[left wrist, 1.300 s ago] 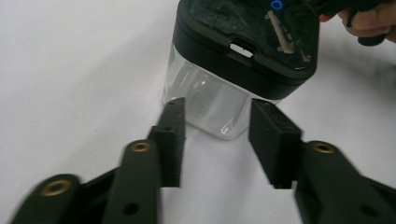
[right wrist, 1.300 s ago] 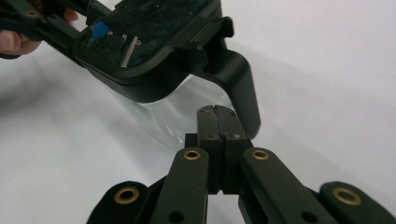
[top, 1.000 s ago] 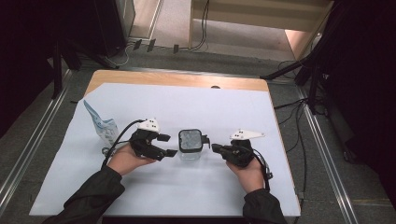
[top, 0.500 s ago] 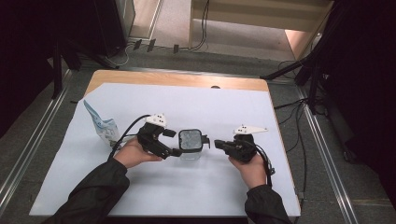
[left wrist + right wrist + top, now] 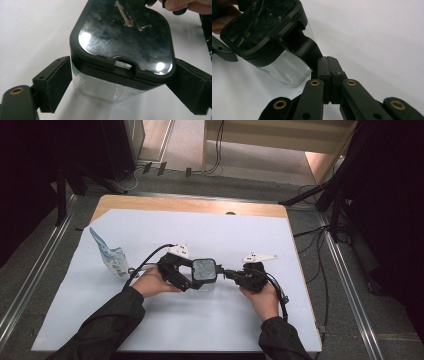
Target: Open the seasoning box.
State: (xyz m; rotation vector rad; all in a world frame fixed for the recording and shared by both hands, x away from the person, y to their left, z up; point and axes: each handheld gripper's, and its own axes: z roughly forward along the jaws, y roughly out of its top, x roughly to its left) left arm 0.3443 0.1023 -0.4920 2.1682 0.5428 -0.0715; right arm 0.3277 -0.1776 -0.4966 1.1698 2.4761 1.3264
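The clear square plastic container with a black lid (image 5: 204, 272) stands on the white surface (image 5: 210, 235). The left gripper (image 5: 120, 87), jaws just opened wide, straddles it untouched; the right gripper (image 5: 327, 62), pressed together, touches its lid's side.

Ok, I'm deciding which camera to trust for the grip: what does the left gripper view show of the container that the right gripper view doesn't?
Left gripper view: the lid from above, glossy, with a notch at its front edge, and the left gripper, jaws just opened, standing either side of the container. Right gripper view: the right gripper shut, its tips at a black tab hanging off the lid; whether it nips the tab is unclear. Both: the clear container on the white sheet.
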